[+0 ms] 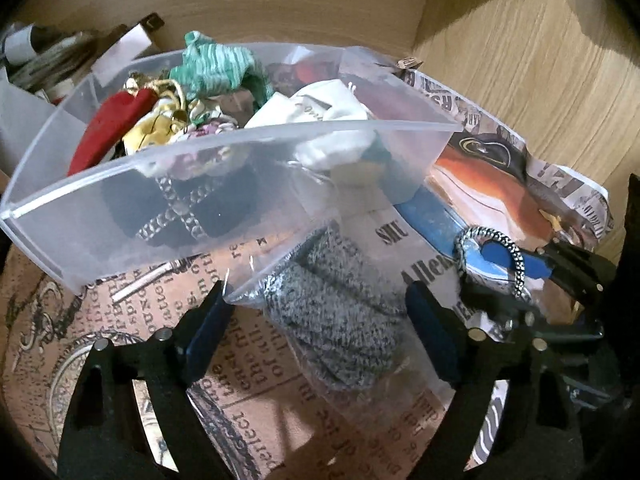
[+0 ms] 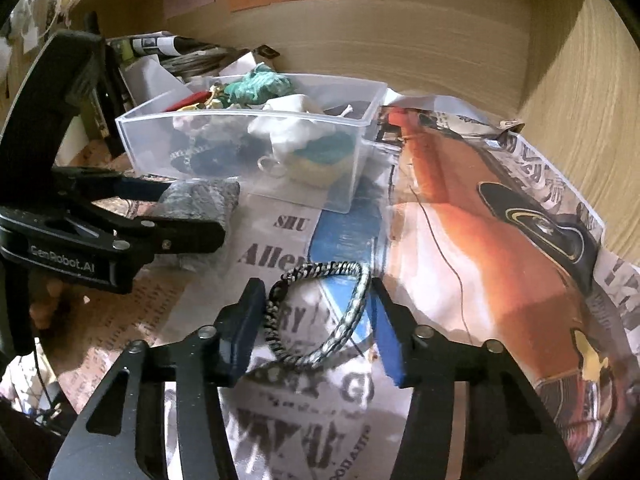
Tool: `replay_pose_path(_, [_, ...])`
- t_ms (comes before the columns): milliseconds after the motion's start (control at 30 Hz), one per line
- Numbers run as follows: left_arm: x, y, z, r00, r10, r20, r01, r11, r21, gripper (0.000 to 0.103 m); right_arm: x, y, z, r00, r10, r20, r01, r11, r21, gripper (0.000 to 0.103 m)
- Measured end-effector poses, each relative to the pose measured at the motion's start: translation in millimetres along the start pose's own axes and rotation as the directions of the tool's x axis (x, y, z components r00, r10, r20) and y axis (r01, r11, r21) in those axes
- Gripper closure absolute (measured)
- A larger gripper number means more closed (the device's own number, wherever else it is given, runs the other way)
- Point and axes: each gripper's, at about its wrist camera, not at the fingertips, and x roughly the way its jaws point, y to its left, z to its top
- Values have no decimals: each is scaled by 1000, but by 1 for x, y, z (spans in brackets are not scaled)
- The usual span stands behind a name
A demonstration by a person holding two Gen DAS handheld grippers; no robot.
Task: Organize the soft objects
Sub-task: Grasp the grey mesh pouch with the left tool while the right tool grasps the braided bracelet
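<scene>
Both your grippers sit low over the newsprint, each straddling a soft item.

Your left gripper [image 1: 320,320] has its fingers wide around a bagged grey knit bundle [image 1: 332,312], pads not visibly pressing, just in front of the clear bin [image 2: 360,160] of fabric pieces. Your right gripper [image 2: 316,320] is narrower, pads flanking the braided cord loop [image 2: 320,312] lying on the paper [image 2: 500,240]; whether it grips, you cannot tell.
</scene>
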Motion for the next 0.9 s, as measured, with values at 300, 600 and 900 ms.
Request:
replay_pose_path(300, [-13, -6, -5, 999, -35, 16, 35, 999, 31, 67, -7, -11, 4, 1000, 12, 24, -13, 999, 44, 90])
replay_pose_path(600, [-52, -5, -2, 991, -61, 115, 59, 998, 26, 78, -30, -5, 24, 993, 15, 115, -17, 1000, 15, 91])
replay_pose_path(900, [-99, 9, 16, 967, -38, 253, 36, 999, 16, 78, -42, 1, 59, 977, 23, 213, -18, 999, -27, 91])
